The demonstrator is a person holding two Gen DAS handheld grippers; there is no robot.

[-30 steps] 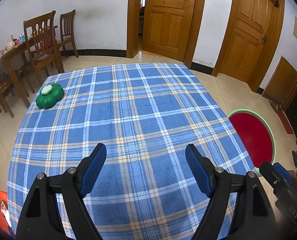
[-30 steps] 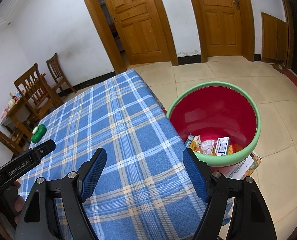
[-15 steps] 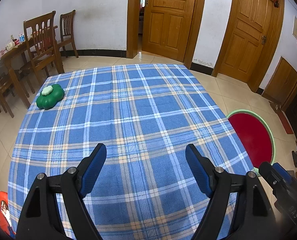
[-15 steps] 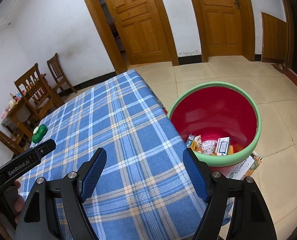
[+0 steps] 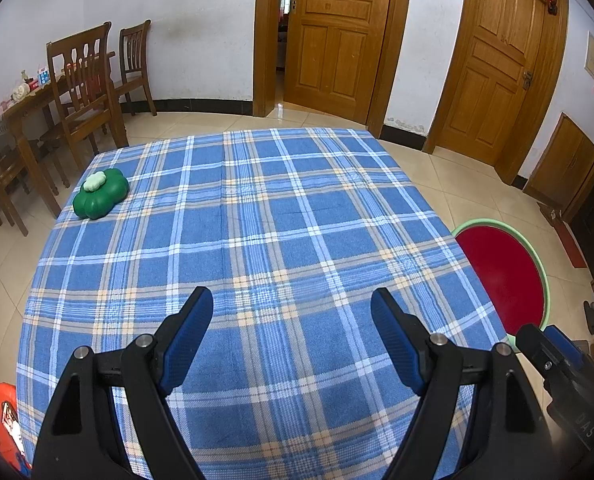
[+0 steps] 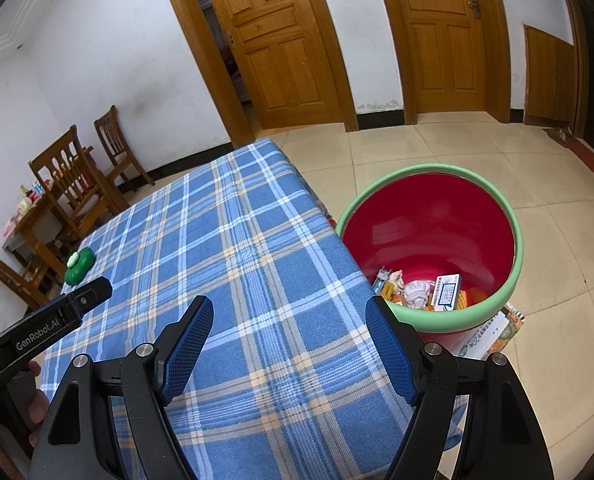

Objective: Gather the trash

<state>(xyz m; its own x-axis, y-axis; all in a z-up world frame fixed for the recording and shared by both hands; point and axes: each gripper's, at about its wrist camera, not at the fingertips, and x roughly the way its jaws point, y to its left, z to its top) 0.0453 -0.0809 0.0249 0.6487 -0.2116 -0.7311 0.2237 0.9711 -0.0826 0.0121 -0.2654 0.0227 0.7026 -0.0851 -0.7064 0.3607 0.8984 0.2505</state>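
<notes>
A red bin with a green rim stands on the floor at the table's right side, also visible in the left wrist view. Trash lies at its bottom: wrappers, a crumpled white piece and a small box. My left gripper hangs open over the near part of the blue plaid tablecloth, nothing between its blue pads. My right gripper is open too, above the table's right edge beside the bin, and empty.
A green clover-shaped object sits at the table's far left corner. Wooden chairs and a side table stand by the left wall. Two wooden doors are at the back. A printed box lies against the bin. Tiled floor surrounds the table.
</notes>
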